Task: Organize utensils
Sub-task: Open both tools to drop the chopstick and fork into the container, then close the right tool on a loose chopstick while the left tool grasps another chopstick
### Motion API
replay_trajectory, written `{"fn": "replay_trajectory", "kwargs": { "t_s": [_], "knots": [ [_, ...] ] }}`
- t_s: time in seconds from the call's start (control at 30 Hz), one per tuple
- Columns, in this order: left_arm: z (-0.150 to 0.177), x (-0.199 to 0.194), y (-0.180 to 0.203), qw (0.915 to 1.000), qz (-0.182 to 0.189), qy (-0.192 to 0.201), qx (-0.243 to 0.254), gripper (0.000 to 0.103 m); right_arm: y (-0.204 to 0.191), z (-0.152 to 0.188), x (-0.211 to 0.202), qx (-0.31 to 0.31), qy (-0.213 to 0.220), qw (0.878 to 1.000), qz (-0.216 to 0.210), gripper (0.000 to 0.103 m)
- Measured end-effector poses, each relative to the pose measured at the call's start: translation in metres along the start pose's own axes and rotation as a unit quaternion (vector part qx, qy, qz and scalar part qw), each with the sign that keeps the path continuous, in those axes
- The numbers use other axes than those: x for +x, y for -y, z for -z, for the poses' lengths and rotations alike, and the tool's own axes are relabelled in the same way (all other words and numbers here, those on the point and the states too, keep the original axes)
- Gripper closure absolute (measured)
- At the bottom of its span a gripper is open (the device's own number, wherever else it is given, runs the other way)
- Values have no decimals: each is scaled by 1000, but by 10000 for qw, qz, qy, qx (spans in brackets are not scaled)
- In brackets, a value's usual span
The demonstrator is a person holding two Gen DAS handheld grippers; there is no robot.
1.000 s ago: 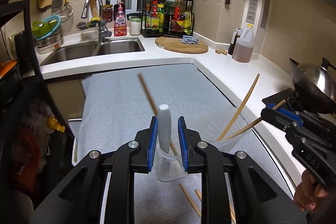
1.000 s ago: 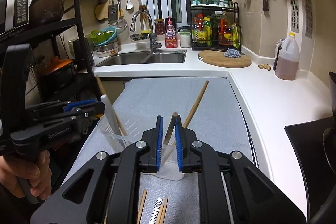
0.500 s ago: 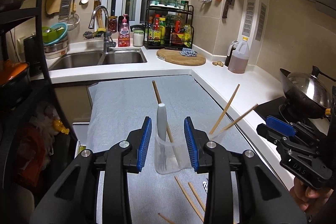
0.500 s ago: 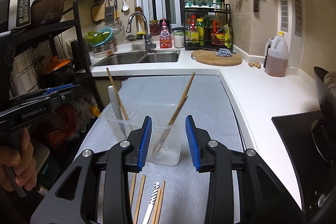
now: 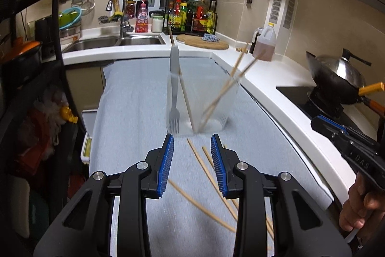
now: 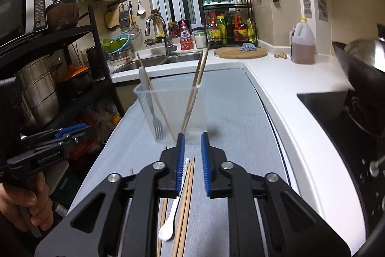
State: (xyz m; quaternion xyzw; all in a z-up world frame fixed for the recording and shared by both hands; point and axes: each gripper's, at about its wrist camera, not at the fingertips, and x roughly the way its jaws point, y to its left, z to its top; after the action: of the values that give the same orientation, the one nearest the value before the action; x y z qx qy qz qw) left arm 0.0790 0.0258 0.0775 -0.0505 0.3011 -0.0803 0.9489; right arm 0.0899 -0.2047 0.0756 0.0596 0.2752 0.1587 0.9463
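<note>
Backing off now: both the left hand-held gripper [image 5: 192, 141] and right hand-held gripper [image 6: 191, 139] have let go and sit wide, holding nothing. The clear holder [image 6: 168, 110] straight ahead keeps the fork [image 6: 154, 110] and chopsticks [image 6: 192, 93]. More loose chopsticks [image 5: 211, 175] and a white spoon [image 6: 172, 216] wait underneath on the counter [image 5: 134, 98].

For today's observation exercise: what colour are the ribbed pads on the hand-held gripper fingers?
Blue, on black fingers; the pads show best in the left wrist view.
</note>
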Motion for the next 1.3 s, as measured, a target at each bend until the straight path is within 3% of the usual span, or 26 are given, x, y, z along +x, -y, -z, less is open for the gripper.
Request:
{"fn": "replay_trajectory", "kwargs": {
  "t_s": [0.23,0.53,0.9,1.13,1.2,1.3],
  "knots": [
    [63,3,3,9996,-64,-257,-103,70,7,58,-12,256,-349,9991,12,95],
    [95,44,19,9950,105,-956,-251,70,-2,119,22,199,-1100,9936,-168,93],
    [104,70,31,9898,-98,-1405,-229,70,-9,137,42,32,-1437,9895,-142,91],
    [103,69,35,9890,-367,-1431,18,68,-15,139,45,-184,-1491,9886,-29,94],
    [101,68,27,9888,-444,-1427,-61,82,-13,139,44,-147,-1494,9887,21,96],
    [98,68,14,9886,-491,-1407,-188,89,-9,139,42,-99,-1477,9889,108,96]
  ]
}}
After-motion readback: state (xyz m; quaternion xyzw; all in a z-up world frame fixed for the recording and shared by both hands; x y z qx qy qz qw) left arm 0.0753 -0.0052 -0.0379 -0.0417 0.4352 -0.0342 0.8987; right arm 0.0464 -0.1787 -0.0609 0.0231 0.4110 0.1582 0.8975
